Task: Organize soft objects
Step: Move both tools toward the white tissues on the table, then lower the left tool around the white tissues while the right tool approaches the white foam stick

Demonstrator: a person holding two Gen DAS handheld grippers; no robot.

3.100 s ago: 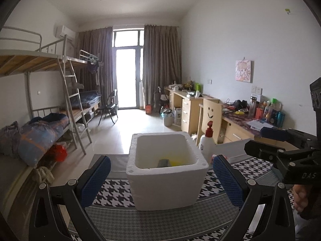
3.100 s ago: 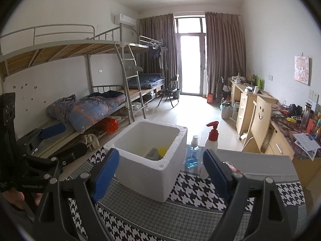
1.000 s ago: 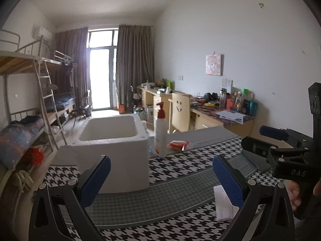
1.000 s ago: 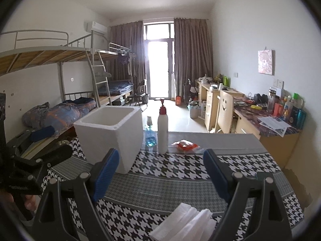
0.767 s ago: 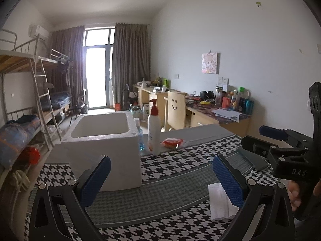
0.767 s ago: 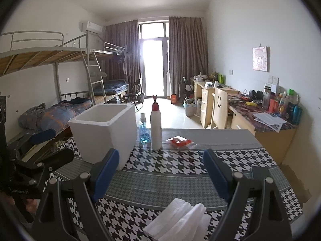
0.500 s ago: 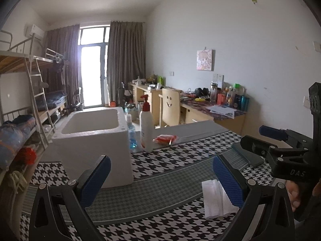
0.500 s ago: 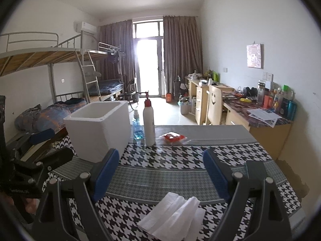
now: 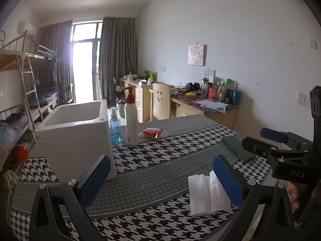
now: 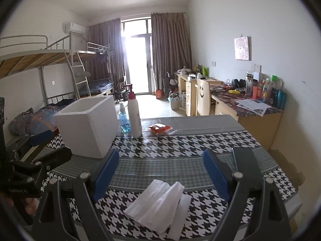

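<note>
The step in hand looks like the reach for the white tissue, and to do it well the right gripper should come down so that its two blue pads straddle the loose stack across its narrow width, low enough that the lower pad edges nearly brush the houndstooth tablecloth, and only then press together; closing too high would likely catch only the top sheet and leave the rest behind. The right gripper stands spread wide with nothing between its pads, and the tissue lies just below and ahead of it, a little toward its left pad. The left gripper is spread too and holds nothing; from its side the tissue lies low and touching the sight line of its right pad, partly hidden behind it. The tissue is a thin white stack of folded sheets, fanned and slightly offset so several long edges show, lying flat and limp on the cloth; it should crumple easily and weigh almost nothing. Well beyond both grippers, to their left, stands the white foam box, open at the top, the probable place for soft things, with a pump bottle just beside it.
</note>
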